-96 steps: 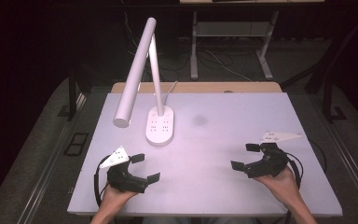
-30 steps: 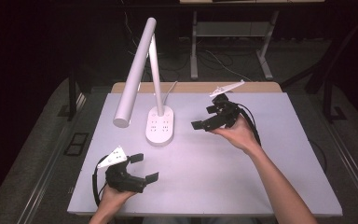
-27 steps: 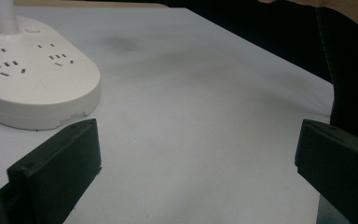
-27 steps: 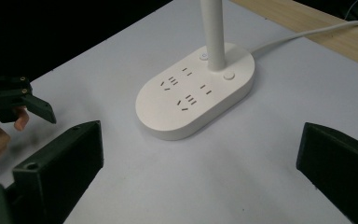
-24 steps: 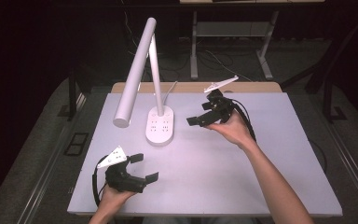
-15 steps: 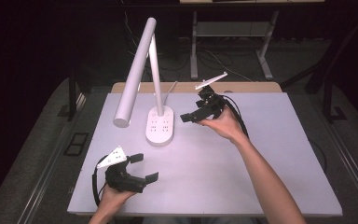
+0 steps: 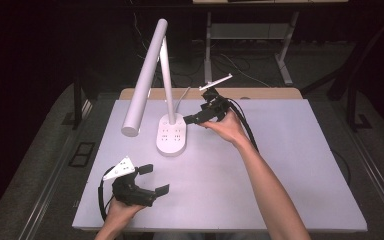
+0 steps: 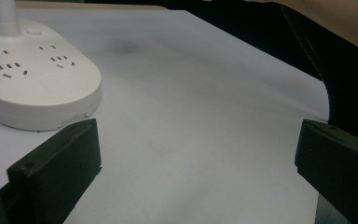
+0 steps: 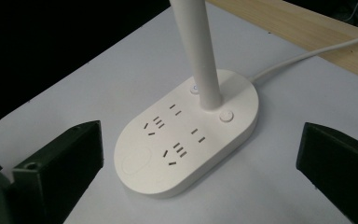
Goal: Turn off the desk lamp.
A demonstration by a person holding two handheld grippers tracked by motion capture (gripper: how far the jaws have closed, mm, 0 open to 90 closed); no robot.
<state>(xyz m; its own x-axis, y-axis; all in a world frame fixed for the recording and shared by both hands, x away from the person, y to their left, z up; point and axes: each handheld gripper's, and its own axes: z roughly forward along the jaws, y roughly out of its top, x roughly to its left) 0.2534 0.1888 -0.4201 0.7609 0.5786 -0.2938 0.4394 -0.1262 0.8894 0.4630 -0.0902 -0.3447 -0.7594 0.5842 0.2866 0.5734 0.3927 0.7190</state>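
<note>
White table [image 7: 290,170], dark room. High view: right gripper [image 7: 200,116] jaws spread, empty, just beside lamp base [image 7: 172,135]; left gripper [image 7: 152,180] parked near front edge, jaws apart. Right gripper view: base button [image 9: 226,115] ahead, untouched. Looks like approach only; press not yet done.

On the table [image 7: 300,165] the room from about 2 o'clock round to 6 o'clock lies bare, so a gripper can pass there freely. Toward 11 o'clock the lamp [image 7: 171,136] blocks the way: its base sits on the surface, its post stands upright, and its slanted head overhangs the left side.
</note>
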